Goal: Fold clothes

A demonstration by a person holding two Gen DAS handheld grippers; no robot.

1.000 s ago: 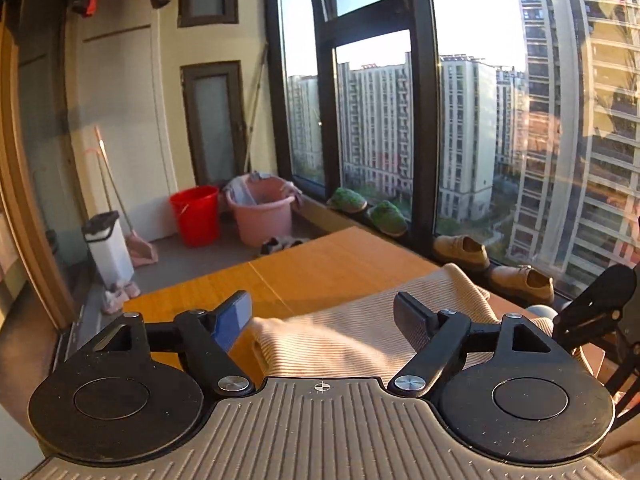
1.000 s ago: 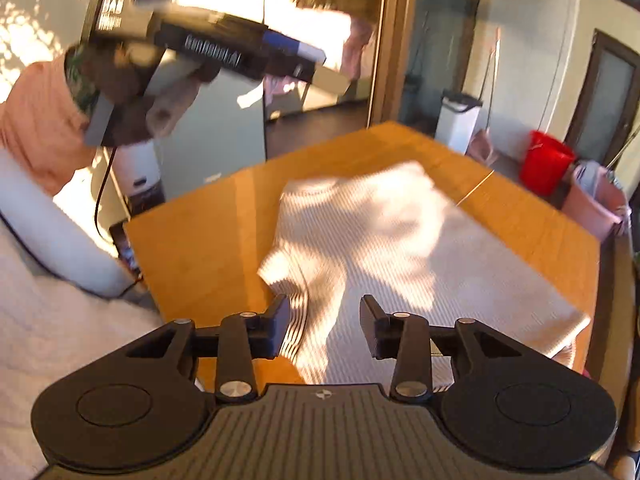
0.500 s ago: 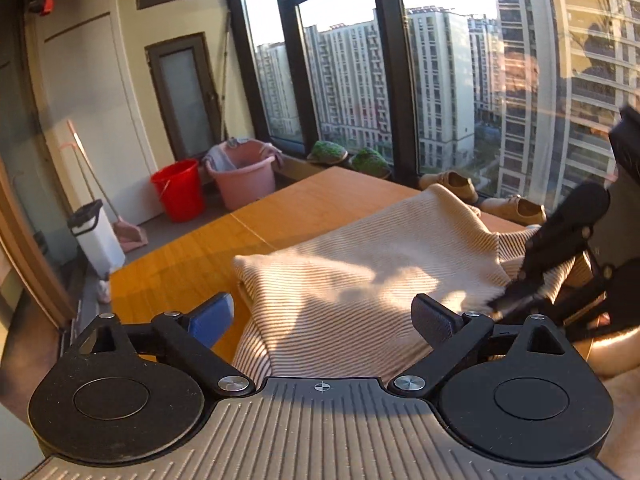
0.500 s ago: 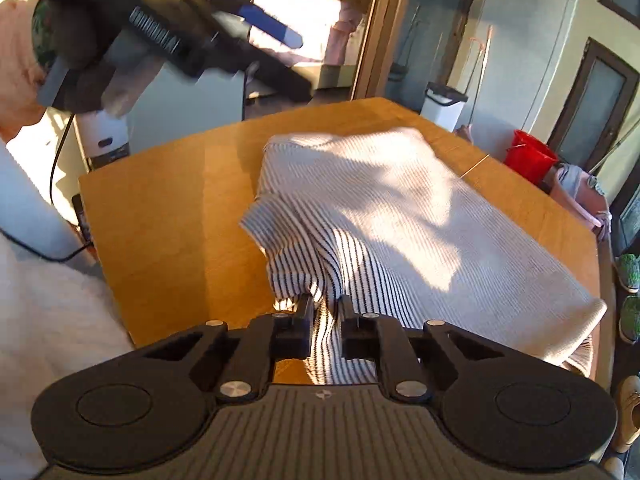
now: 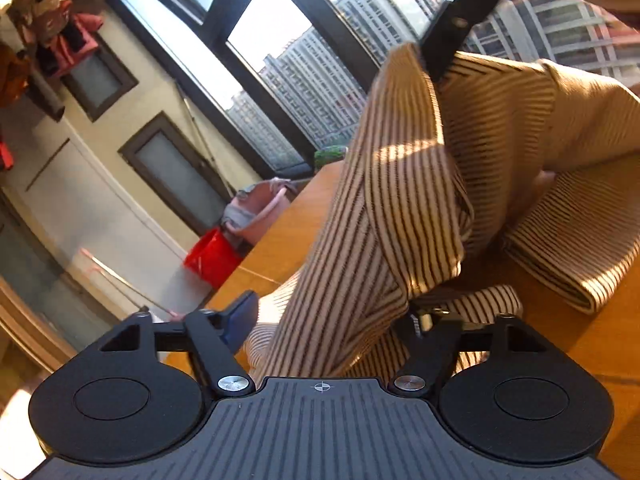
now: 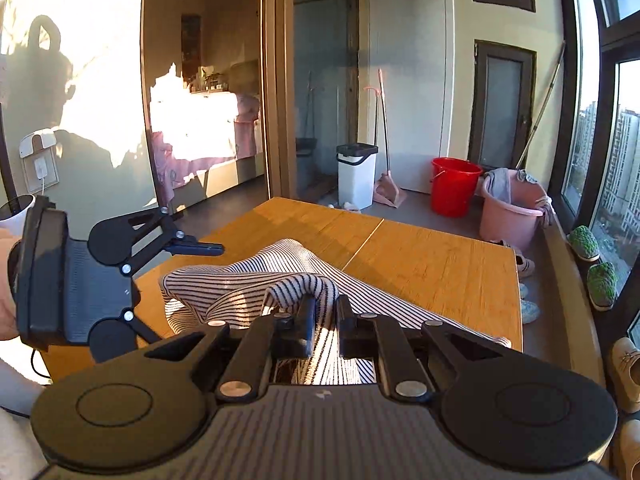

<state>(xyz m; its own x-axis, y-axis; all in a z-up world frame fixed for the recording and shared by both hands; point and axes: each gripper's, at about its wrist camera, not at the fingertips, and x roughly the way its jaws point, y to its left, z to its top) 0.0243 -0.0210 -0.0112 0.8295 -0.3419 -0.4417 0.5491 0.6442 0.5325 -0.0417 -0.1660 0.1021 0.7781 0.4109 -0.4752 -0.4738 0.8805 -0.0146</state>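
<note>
Where half a second ago the left wrist view was level, it is now tilted, and the striped shirt (image 5: 384, 216) rises in a lifted fold ahead of the left claw (image 5: 332, 316).
- Left claw: jaws wide apart, gripping nothing; shirt cloth lies between and over them, hiding the right finger's tip.
- Right claw's finger (image 5: 452, 28): up ahead, pinching the shirt's raised edge; earlier it sat low at the right.
- Table (image 5: 288, 240): under the shirt, ahead left.
- Red bucket (image 5: 212, 256), pink tub (image 5: 264, 216): beyond the table, left of the claw.

Right wrist view:
- Right claw (image 6: 324, 320): jaws closed on a bunch of shirt (image 6: 256, 280), as before; view now raised and level, shirt drawn up from the table (image 6: 432, 264).
- Shirt: rest trails ahead and left across the table, humped.
- Left claw (image 6: 192, 246): left of the right claw, open, beside the shirt's far-left edge; earlier it was high above.
- Bin (image 6: 356, 174), red bucket (image 6: 454, 184), pink tub (image 6: 512, 208): on the floor beyond the table.
</note>
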